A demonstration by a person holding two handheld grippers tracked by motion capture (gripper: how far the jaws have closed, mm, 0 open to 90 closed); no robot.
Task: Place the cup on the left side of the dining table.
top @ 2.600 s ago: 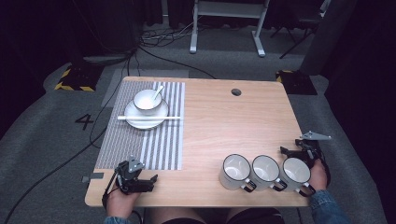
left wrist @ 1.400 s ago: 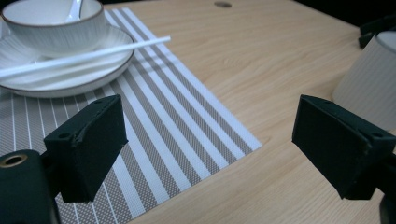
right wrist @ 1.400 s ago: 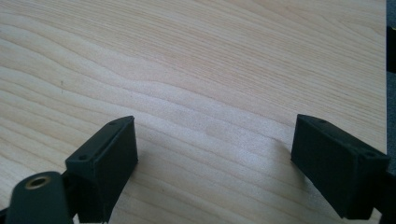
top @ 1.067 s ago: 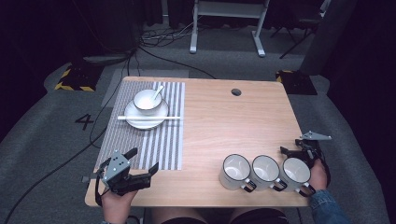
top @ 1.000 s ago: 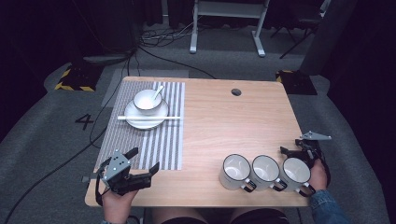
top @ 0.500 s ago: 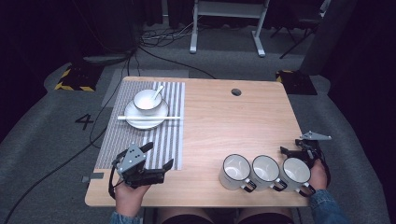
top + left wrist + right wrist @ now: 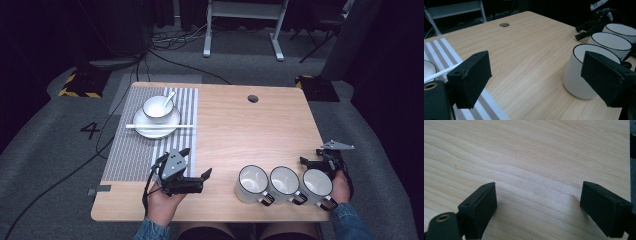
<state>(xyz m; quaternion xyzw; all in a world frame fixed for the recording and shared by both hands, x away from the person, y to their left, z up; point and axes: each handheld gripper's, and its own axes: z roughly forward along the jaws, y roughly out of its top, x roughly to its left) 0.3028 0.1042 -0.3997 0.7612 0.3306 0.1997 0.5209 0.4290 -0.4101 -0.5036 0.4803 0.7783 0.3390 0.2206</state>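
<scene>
High view: left gripper (image 7: 196,176), wide open and empty, has swung right toward nearest mug (image 7: 251,183); right gripper (image 7: 314,162) unmoved, agape, holding nothing. Likely approaching a grasp.

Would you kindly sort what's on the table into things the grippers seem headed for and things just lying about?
Likely in play: left gripper, open, aimed at the nearest mug; the two other mugs; right gripper, open.

Lying about: bowl with spoon, plate, chopstick, striped placemat.
</scene>
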